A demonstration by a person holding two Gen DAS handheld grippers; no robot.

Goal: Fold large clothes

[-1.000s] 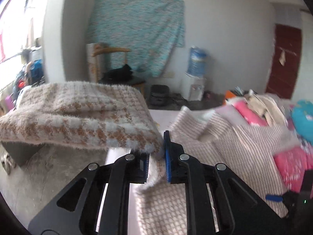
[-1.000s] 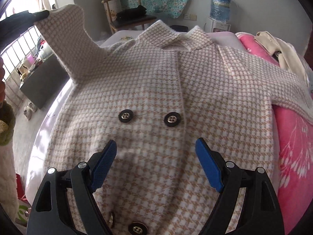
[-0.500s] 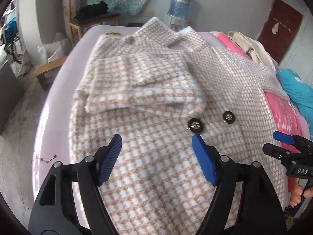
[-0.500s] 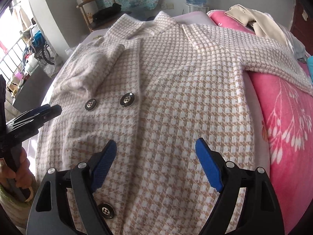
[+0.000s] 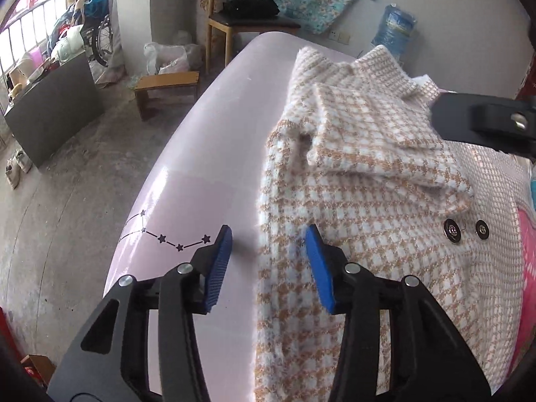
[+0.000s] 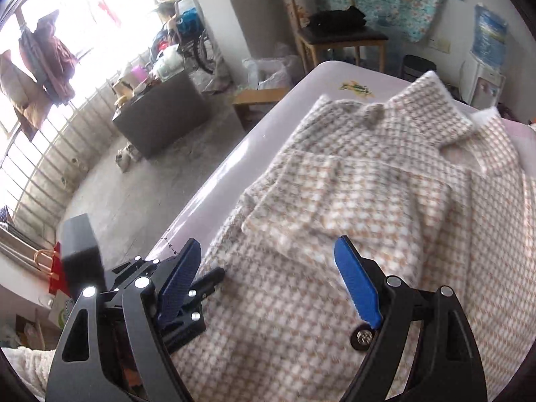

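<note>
Smooth lilac bed sheet [image 5: 207, 154] over grey concrete floor [image 5: 67, 184], upper left; fuzzy beige-and-white houndstooth coat [image 5: 368, 234]. My left gripper [image 5: 268, 251] is closing astride the coat's edge, not yet pinching; my right gripper [image 6: 268, 284] is released.

Fuzzy woven coat [image 5: 385, 207] (shiny buttons [image 5: 451, 231]), smooth glossy sheet [image 5: 207, 181]

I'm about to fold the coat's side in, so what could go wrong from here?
The left tongs are closing astride the coat edge, so they might pinch the lilac sheet too. Lifting that side could tip the folded sleeve open again. The coat lies near the bed's edge and may slide off.
</note>
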